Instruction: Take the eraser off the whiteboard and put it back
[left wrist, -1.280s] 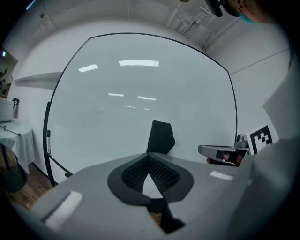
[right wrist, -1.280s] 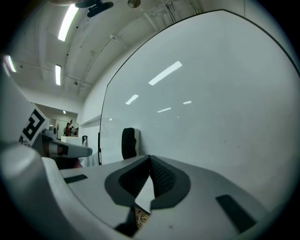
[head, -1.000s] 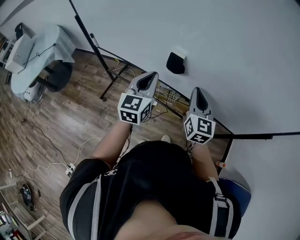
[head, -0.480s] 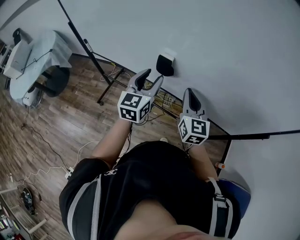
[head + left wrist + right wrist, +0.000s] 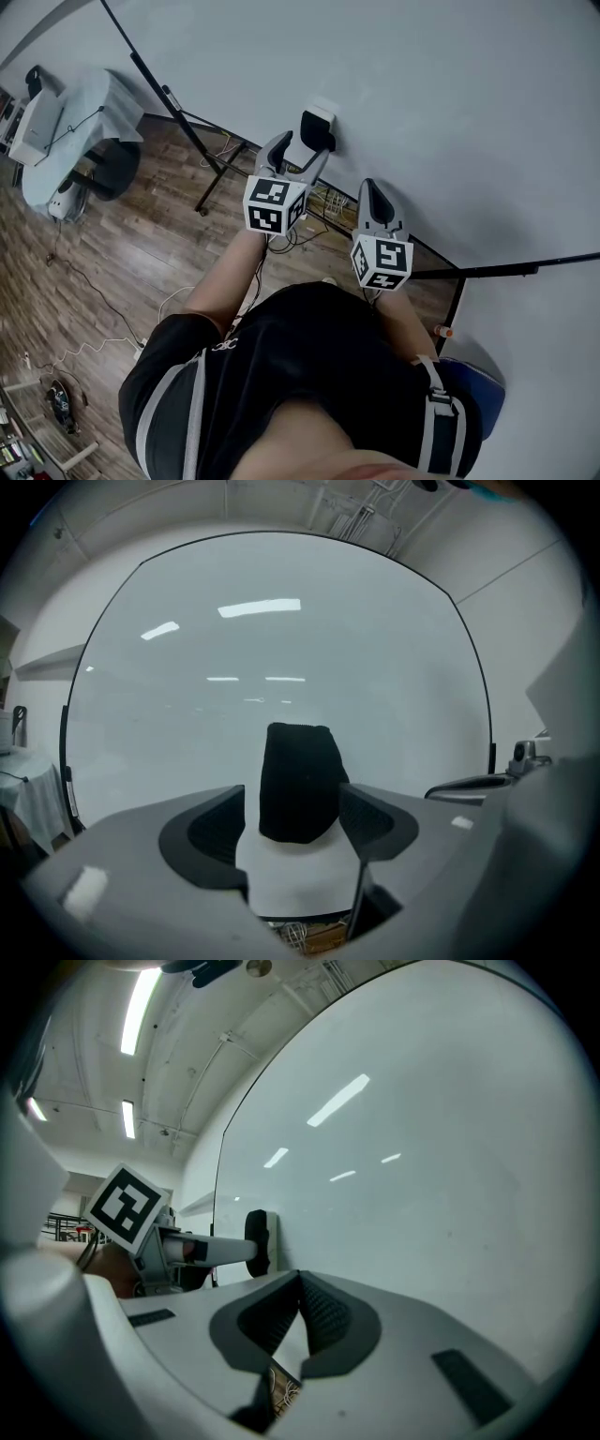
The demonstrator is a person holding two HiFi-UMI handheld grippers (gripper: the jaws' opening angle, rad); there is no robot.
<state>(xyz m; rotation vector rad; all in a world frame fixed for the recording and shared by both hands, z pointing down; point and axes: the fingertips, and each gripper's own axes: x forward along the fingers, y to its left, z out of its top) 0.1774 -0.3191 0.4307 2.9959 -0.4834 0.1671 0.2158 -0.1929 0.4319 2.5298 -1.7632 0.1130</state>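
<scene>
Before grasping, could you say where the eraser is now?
In the head view the eraser sits on the whiteboard, upper centre, between the tongs of the left gripper, which have just been opening.

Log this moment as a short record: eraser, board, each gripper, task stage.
eraser: black and white, stuck upright on the whiteboard
left gripper: open; jaws have just been opening; the eraser stands between them, pads not pressing on it
right gripper: shut, nothing between the jaws, held beside the left one close to the board
other things: wooden floor with cables below the board stand
task stage: eraser on the board, not yet gripped
</scene>
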